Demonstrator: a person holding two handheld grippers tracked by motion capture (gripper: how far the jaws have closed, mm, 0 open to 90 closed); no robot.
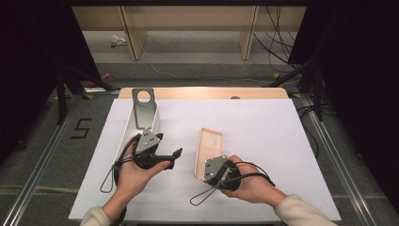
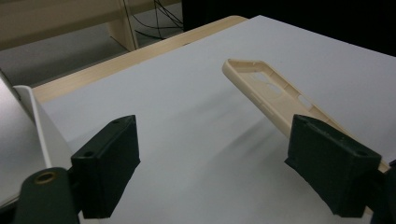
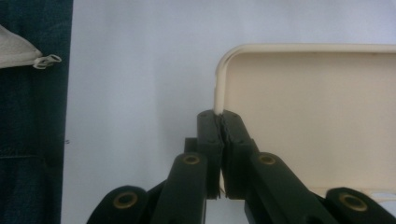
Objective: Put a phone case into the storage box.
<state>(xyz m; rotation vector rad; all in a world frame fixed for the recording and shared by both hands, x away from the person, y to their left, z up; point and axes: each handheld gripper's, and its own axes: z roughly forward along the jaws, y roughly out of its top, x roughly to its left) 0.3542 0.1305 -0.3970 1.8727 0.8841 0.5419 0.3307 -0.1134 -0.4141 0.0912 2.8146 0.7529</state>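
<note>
With the right tongs [image 1: 210, 173] clamped on one thin edge of the cream plastic phone case [image 1: 208, 145], tilted at centre frame above the white surface [image 1: 263, 141], and the left tongs [image 1: 171, 158] wide and empty, it could have slipped or twisted free.

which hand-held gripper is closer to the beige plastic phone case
Right. The right hand-held gripper is shut on the near edge of the beige plastic phone case, lifting that end. The left hand-held gripper hangs open beside it, apart.
</note>
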